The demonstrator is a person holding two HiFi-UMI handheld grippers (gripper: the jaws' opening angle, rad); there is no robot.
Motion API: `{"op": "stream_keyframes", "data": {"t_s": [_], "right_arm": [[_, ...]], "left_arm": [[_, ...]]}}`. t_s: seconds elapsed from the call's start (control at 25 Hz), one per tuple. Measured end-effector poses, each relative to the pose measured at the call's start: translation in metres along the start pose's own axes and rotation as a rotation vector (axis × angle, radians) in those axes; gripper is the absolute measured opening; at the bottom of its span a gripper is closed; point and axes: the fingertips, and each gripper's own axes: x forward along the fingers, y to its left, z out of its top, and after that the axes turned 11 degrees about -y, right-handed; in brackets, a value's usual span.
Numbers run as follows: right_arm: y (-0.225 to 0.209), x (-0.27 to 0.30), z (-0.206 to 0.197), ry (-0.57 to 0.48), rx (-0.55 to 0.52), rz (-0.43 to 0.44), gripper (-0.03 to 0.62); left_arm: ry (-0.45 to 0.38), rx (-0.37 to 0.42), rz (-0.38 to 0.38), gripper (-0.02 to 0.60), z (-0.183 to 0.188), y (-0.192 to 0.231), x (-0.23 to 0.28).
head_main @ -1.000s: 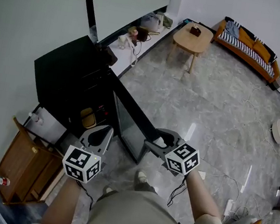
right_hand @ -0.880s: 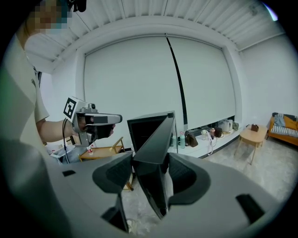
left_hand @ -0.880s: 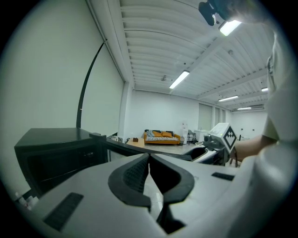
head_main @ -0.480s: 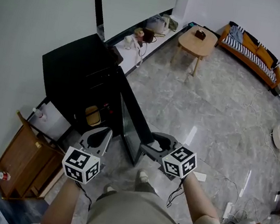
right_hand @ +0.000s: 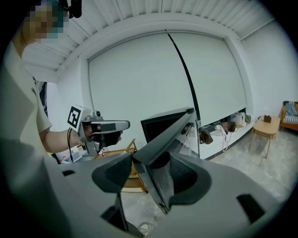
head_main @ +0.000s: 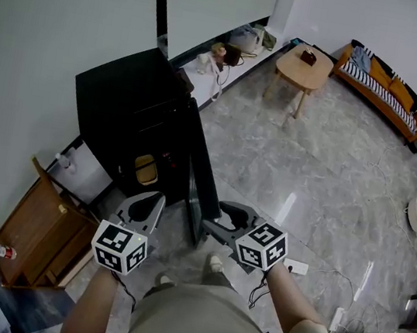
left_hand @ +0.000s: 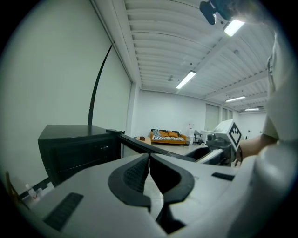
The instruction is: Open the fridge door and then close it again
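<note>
The black fridge point(head_main: 133, 122) stands against the wall with its door point(head_main: 200, 172) swung partly out. My right gripper point(head_main: 213, 217) clasps the door's free edge. In the right gripper view that door edge point(right_hand: 160, 144) runs between the two jaws of this gripper point(right_hand: 151, 163), and both pads lie against it. My left gripper point(head_main: 151, 200) hovers shut and empty just left of the door, in front of the fridge's open interior. In the left gripper view its jaws point(left_hand: 149, 159) meet, with the fridge point(left_hand: 74, 148) and the right gripper point(left_hand: 205, 151) beyond them.
A wooden cabinet point(head_main: 41, 229) stands left of the fridge. A low white shelf point(head_main: 217, 65) with a kettle and bags runs along the wall. Farther off are a round wooden table point(head_main: 304, 67) and an orange sofa point(head_main: 382, 83). A power strip and cables point(head_main: 294, 267) lie on the marble floor.
The door has swung closer to the fridge with my right gripper on its edge, so the gap is narrower. Both grippers have moved toward the fridge; the left stays shut.
</note>
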Motion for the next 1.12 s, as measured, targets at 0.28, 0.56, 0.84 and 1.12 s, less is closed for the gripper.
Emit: {"op": "stream_keyframes", "data": {"t_s": [0.28, 0.56, 0.84, 1.12], "right_arm": [[0.014, 0.017, -0.001, 0.015, 0.002, 0.009, 0.239], [0.024, 0.027, -0.001, 0.058, -0.08, 0.024, 0.241], [0.036, 0.046, 0.0, 0.067, -0.068, 0.053, 0.245], [0.053, 0.065, 0.0, 0.082, -0.08, 0.102, 0.244]], "left_arm": [[0.002, -0.008, 0.034, 0.009, -0.004, 0.015, -0.016], [0.008, -0.012, 0.068, 0.009, -0.007, 0.027, -0.031], [0.004, -0.026, 0.099, 0.009, -0.007, 0.041, -0.041], [0.002, -0.032, 0.145, 0.009, -0.009, 0.06, -0.052]]}}
